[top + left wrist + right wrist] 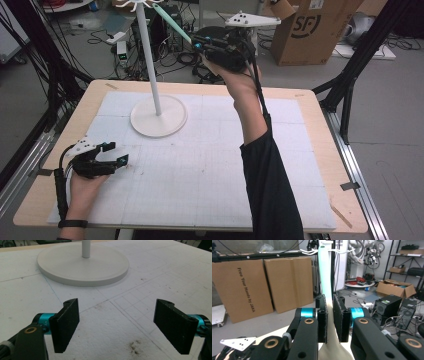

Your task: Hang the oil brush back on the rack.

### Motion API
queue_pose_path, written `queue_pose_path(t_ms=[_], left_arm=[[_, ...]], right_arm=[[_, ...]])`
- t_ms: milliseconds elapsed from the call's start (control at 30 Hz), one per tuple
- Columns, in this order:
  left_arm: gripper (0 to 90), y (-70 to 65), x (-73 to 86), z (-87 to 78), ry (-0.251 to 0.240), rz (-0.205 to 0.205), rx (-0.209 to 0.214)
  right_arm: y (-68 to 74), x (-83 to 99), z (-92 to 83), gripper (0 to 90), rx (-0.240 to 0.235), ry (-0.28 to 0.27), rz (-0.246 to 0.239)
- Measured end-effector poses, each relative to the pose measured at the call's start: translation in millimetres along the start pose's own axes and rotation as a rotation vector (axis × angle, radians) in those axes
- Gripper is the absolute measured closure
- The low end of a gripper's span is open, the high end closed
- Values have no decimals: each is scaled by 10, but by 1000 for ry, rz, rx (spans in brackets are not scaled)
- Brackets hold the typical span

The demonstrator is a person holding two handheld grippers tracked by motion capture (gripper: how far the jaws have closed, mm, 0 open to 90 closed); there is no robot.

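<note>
Nearest the person, the left tool (111, 154) rests low over the white gridded mat on the desk (310, 102), jaws spread wide with nothing between them. In the left gripper view its pads (66, 323) frame bare mat, with the round base of the white stand (83, 263) just ahead.

Farther off, the right tool (196, 41) is raised well above the desk, past its far edge, near the top of the stand's pole (148, 55). Its jaws are nearly closed on a long, pale green strip (172, 22), clamped near one end. The strip's long axis runs up and to the left from the tool toward the hooks (342, 250) at the stand's crown. In the right gripper view its far tip sits level with those hooks, so hanging it there looks like the coming move. The right hand is the nearer one.
</note>
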State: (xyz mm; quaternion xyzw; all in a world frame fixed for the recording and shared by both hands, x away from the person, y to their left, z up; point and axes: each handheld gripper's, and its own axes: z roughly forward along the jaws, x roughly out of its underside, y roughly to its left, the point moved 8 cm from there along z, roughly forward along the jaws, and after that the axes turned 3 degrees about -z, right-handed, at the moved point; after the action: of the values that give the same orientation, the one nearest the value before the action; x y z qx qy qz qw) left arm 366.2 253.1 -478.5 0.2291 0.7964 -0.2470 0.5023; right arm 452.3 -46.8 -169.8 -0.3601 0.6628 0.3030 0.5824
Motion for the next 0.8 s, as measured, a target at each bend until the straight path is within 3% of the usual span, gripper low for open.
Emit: queue_pose_path(t_ms=[433,800], left_arm=[[214,-10,3,1,3,7,2],[214,-11,2,1,2,6,5]], right_arm=[[-36,20,61,831,21,15,1],[-22,47,137,830,12,26,0]])
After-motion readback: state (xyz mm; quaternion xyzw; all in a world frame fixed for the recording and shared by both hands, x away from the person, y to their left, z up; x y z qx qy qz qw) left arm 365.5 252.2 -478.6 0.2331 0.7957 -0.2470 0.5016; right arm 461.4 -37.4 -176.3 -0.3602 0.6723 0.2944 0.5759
